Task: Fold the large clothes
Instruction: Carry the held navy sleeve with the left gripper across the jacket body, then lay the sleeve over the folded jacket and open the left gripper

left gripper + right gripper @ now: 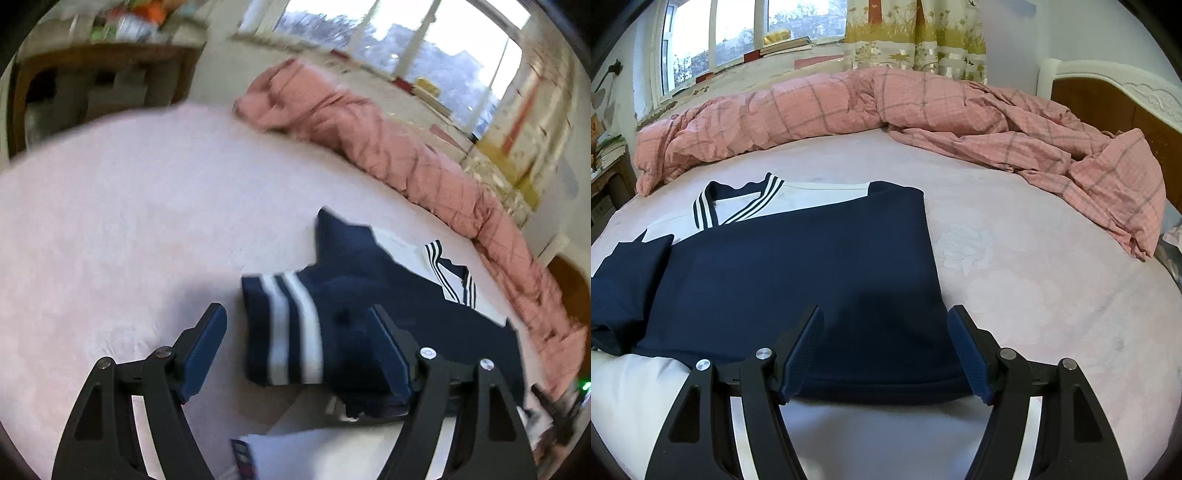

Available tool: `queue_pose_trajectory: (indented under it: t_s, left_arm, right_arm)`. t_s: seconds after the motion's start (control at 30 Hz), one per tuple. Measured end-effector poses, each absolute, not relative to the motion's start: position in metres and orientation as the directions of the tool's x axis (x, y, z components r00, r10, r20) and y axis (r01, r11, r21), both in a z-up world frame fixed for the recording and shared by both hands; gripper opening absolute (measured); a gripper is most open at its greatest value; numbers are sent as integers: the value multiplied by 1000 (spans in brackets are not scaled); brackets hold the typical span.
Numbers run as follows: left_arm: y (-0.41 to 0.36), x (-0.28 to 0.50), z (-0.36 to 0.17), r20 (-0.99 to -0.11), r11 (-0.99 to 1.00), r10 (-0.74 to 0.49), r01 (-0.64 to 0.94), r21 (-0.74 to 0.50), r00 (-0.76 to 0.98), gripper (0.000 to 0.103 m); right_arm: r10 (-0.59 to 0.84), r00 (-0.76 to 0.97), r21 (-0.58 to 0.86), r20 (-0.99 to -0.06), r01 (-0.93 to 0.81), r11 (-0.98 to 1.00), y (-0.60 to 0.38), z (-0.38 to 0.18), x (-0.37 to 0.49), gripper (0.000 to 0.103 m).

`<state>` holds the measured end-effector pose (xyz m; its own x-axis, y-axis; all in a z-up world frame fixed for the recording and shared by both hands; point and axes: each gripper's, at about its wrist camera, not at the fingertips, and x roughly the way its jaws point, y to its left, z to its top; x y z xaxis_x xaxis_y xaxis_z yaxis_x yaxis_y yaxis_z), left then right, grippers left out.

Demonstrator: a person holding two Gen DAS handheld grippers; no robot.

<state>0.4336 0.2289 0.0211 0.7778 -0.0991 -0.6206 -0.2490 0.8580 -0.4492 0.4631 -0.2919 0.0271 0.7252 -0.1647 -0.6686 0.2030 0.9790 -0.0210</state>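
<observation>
Navy and white jacket [798, 273] laid partly folded on pink bed sheet [1015, 258], striped cuff [284, 328] between spread jaws of left gripper [299, 321], right gripper [886, 321] jaws spread over hem, nothing pinched

The left wrist view is motion-blurred, so the shelf [99, 85] behind the bed [110, 221] stays unreadable, and the sweater's [798, 273] sleeve is cut off at the right wrist view's left edge.
</observation>
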Motion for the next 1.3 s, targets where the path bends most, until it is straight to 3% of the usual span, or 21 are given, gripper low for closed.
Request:
queue_pose_trajectory:
  t_s: [0.1,0.23,0.3,0.37,0.47,0.63,0.87,1.0,1.07,1.1,1.3]
  left_arm:
    - [242,434,4,-582,756,-240,-226,-615,777,76]
    - [237,437,-3,-605,764,-251,-229,-604,756,75]
    - [232,440,-6,-608,768,-264,-218,-603,749,61]
    - [223,437,5,-609,813,-206,-212,-542,766,30]
    - [187,429,42,-555,920,-87,-147,-364,827,12]
    - [109,419,110,-393,947,-226,108,-301,891,12]
    - [-52,452,161,-379,872,-484,397,-286,789,12]
    - [-115,464,143,-430,889,-458,413,-199,778,16]
    - [-125,461,127,-457,900,-431,408,-154,778,51]
    - [-124,458,120,-462,908,-411,398,-132,785,54]
    - [-76,449,84,-519,951,-295,300,-77,802,54]
  right_arm:
    - [-166,722,-24,-672,203,979,-292,27,464,72]
    - [-161,720,-17,-675,203,979,-294,26,464,72]
    - [-164,720,-22,-674,203,979,-294,26,464,72]
    - [-164,721,-20,-673,204,979,-295,27,464,72]
    - [-158,724,-10,-671,204,979,-295,28,463,72]
    - [-138,745,13,-653,194,981,-294,38,459,72]
    - [-140,761,39,-633,212,976,-303,48,453,72]
    - [-135,761,98,-635,252,963,-321,50,450,72]
    - [-116,761,148,-638,270,951,-330,49,449,72]
    - [-102,763,172,-638,270,947,-333,48,449,72]
    - [-41,761,214,-647,233,949,-330,44,454,72]
